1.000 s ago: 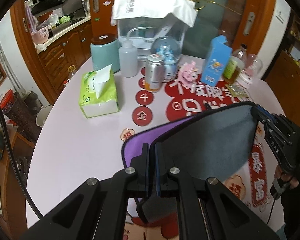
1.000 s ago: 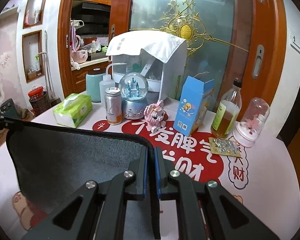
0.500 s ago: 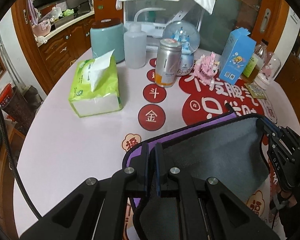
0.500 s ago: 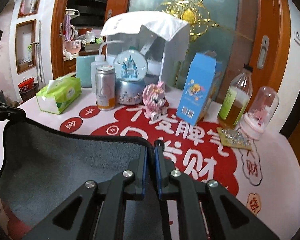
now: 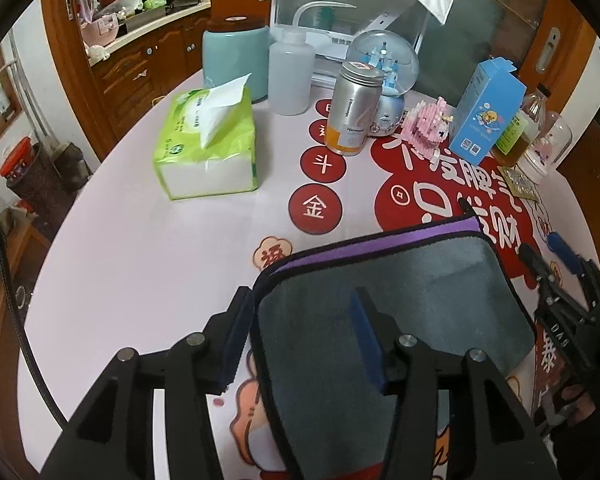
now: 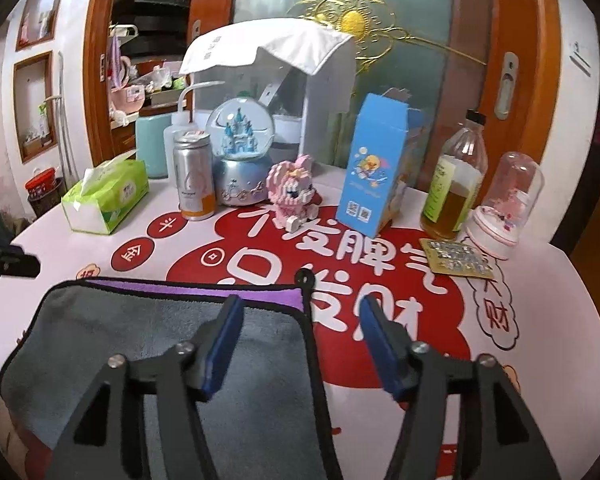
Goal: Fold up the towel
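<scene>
The towel (image 5: 412, 300) is grey on top with a purple underside and black edging. It lies folded over on the table, a purple strip showing along its far edge. It also shows in the right wrist view (image 6: 140, 336). My left gripper (image 5: 300, 320) is open, straddling the towel's left edge. My right gripper (image 6: 300, 332) is open, straddling the towel's right edge. The right gripper also shows in the left wrist view (image 5: 556, 276) at the towel's right side. Neither gripper holds anything.
The table (image 5: 140, 248) has a pink cloth with red print. Behind the towel stand a green tissue pack (image 5: 206, 148), a metal can (image 5: 352, 112), a snow globe (image 6: 242, 152), a pink brick toy (image 6: 292, 192), a blue carton (image 6: 376, 172), a bottle (image 6: 454, 184) and a glass dome (image 6: 508, 204).
Both grippers were shut on the towel's corners and carried them forward and down. Now both have opened and let go, and the grey layer lies flat over the purple one.
</scene>
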Tool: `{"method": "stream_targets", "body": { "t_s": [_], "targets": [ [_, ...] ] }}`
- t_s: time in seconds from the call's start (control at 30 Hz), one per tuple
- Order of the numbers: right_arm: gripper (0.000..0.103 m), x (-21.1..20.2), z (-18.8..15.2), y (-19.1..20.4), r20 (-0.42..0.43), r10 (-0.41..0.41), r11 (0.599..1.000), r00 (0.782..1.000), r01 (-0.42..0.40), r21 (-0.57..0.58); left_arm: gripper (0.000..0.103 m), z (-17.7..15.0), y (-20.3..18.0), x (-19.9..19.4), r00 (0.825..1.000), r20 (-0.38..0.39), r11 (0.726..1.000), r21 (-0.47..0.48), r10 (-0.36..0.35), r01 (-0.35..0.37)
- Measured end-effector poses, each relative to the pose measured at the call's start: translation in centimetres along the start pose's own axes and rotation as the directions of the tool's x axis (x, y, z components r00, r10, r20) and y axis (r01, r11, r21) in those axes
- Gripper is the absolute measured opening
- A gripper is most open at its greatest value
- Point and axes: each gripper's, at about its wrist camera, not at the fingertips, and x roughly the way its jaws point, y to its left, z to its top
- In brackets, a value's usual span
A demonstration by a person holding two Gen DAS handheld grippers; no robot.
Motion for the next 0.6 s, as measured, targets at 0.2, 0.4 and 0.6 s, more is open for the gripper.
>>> {"method": "stream_targets", "body": {
  "t_s": [0.2,0.4,0.6],
  "targets": [
    [0.07,-2.7,-0.2,-0.8,0.001,-0.005,0.999,1.0,0.005,0.038,0.056,-1.6,0.4,-2.2,1.0,-0.013,1.0,-0.021,0.002,-0.003],
    [0.074,-6.2,-1.6,-1.1,-0.028,0.018,0.998,0.999,-0.016,0.068,0.066,-4.1,0.9,-4.5,0.999,-0.034,0.998,-0.054,0.027,-0.029],
    [0.078,-10.3,-4.1,-1.4,-0.071,0.023,0.994,0.997,-0.015,0.109,0.072,-7.1,1.5,-7.2,0.999,-0.042,0.998,-0.065,0.016,-0.019]
  ]
}}
